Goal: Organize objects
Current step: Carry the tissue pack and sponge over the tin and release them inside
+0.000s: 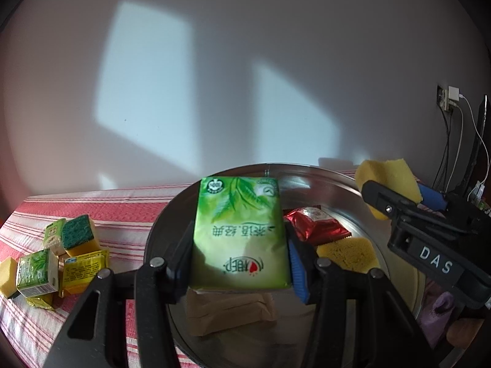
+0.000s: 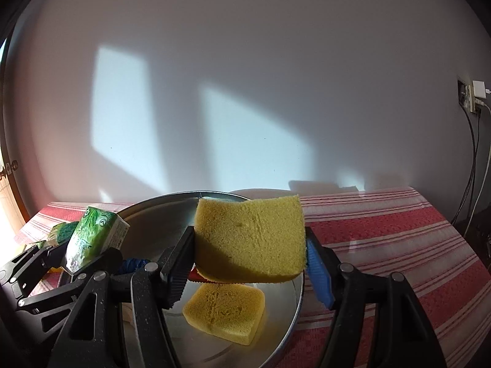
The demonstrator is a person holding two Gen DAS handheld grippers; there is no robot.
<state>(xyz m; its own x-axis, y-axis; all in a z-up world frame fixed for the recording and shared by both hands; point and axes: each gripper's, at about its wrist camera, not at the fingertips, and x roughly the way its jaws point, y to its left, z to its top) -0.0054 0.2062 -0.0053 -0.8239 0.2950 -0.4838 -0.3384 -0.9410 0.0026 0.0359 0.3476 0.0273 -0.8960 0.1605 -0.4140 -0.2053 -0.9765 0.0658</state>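
My left gripper (image 1: 237, 257) is shut on a green tissue pack (image 1: 241, 230) and holds it above a round metal tray (image 1: 337, 181). My right gripper (image 2: 250, 254) is shut on a yellow sponge (image 2: 250, 242) and holds it above the same tray (image 2: 159, 214). In the tray lie another yellow sponge (image 2: 225, 314), a red foil packet (image 1: 316, 222) and a beige pack (image 1: 230, 312). The right gripper with its sponge (image 1: 389, 181) shows at the right of the left wrist view. The left gripper's tissue pack (image 2: 93, 236) shows at the left of the right wrist view.
The tray sits on a red and white striped cloth (image 2: 383, 239). On the cloth left of the tray lies a pile of green packs (image 1: 35, 273), yellow packets (image 1: 83, 271) and a green-topped sponge (image 1: 78, 233). A white wall stands behind. Cables hang at a socket (image 2: 471, 98) on the right.
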